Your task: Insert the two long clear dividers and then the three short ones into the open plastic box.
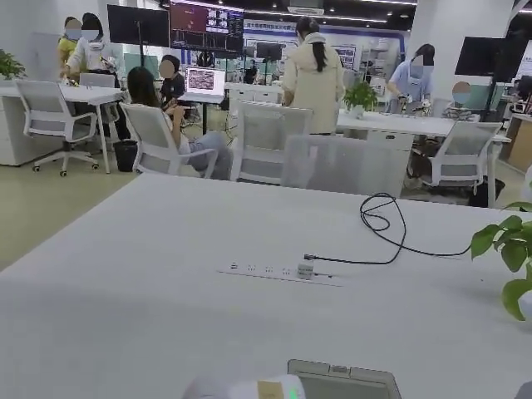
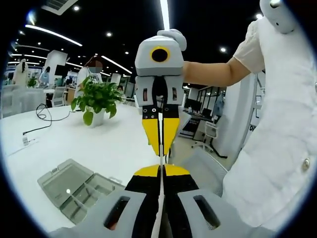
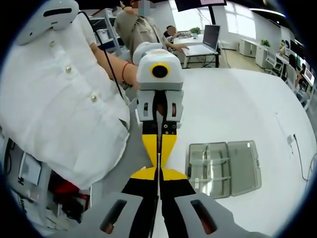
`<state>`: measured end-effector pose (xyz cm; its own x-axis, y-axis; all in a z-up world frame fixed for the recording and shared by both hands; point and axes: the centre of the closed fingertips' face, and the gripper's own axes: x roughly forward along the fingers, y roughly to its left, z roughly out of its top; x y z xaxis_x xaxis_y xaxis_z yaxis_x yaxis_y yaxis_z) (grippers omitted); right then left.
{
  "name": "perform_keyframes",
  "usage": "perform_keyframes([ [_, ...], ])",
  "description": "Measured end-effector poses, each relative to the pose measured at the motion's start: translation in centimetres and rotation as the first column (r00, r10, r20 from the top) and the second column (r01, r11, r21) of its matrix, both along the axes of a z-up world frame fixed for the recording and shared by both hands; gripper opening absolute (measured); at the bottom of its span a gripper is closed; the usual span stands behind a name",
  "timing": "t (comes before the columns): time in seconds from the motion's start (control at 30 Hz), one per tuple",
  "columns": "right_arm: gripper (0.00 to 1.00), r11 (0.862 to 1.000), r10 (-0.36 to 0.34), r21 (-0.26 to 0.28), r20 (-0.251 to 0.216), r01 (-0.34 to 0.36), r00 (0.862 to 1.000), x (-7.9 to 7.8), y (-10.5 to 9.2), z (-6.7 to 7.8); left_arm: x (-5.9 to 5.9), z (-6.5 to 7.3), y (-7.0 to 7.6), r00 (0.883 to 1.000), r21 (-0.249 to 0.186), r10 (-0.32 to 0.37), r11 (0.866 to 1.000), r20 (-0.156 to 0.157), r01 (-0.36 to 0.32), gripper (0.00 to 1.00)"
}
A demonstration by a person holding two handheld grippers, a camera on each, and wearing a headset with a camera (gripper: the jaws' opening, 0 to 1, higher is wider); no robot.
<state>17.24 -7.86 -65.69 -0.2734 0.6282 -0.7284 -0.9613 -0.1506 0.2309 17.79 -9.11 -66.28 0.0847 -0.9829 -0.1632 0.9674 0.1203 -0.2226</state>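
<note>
The left tool (image 2: 161, 171) has its yellow-and-black jaws pressed together with nothing between them, rising from the bottom centre of the left gripper view. Straight above it in that frame the right tool (image 2: 161, 146) points back at it, jaws likewise closed on nothing, so the two sets of tips meet nose to nose (whether they actually touch I cannot tell). The right gripper view mirrors this: right tool (image 3: 159, 174) at bottom centre and left tool (image 3: 159, 154) above it, in front of a person's white buttoned shirt (image 3: 59, 99).

The clear grey plastic box (image 3: 223, 168) lies on the white bench (image 3: 237, 99) right of centre in that view, apart from both tools, with its lid folded flat toward the right of the frame. Clear dividers (image 3: 210, 161) stand in the base half and split it into small cells; their count is too fine to read. In the left gripper view the box (image 2: 74, 191) sits at lower left, below a green potted plant (image 2: 96, 99). In the head view the box (image 1: 345, 374) peeks in at the bottom edge, with a black cable (image 1: 391, 237) looping across the bench beyond it.
</note>
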Motion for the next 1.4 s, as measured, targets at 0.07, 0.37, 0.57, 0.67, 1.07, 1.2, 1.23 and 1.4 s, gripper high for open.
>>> perform_keyframes([
  [0.07, 0.03, 1.000, 0.004, 0.000, 0.001, -0.004, 1.000, -0.1, 0.0, 0.0, -0.1, 0.0, 0.0, 1.000, 0.002, -0.002, 1.000, -0.003, 0.002, 0.00],
  [0.37, 0.03, 1.000, 0.008, 0.002, 0.010, -0.008, 1.000, 0.1, 0.0, -0.2, -0.1, -0.2, 0.1, 1.000, 0.015, 0.003, 1.000, 0.010, -0.003, 0.00],
  [0.57, 0.03, 1.000, 0.006, 0.002, 0.013, -0.006, 1.000, 0.2, 0.0, -0.2, 0.1, -0.3, 0.2, 1.000, 0.023, 0.008, 1.000, 0.009, -0.008, 0.00],
  [0.67, 0.03, 1.000, 0.002, 0.006, 0.013, -0.002, 1.000, 0.3, 0.1, -0.1, 0.1, -0.5, 0.3, 1.000, 0.031, 0.010, 0.999, 0.011, -0.010, 0.00],
  [1.07, 0.03, 1.000, -0.014, 0.002, 0.029, 0.014, 0.999, 1.0, -0.5, 0.0, 0.9, -1.2, 1.4, 0.998, 0.050, 0.061, 0.997, -0.004, -0.061, 0.11],
  [1.2, 0.03, 1.000, -0.026, -0.005, 0.044, 0.026, 0.999, 1.6, -0.8, -0.1, 1.3, -1.5, 2.0, 0.997, 0.059, 0.081, 0.995, -0.003, -0.081, 0.15],
  [1.23, 0.03, 1.000, -0.030, -0.006, 0.048, 0.030, 0.998, 1.7, -0.8, -0.1, 1.4, -1.5, 2.1, 0.996, 0.062, 0.086, 0.994, -0.001, -0.085, 0.16],
  [1.4, 0.03, 0.999, -0.046, -0.022, 0.070, 0.048, 0.996, 2.7, -1.3, -0.6, 1.8, -1.9, 3.0, 0.993, 0.072, 0.119, 0.990, 0.000, -0.119, 0.26],
])
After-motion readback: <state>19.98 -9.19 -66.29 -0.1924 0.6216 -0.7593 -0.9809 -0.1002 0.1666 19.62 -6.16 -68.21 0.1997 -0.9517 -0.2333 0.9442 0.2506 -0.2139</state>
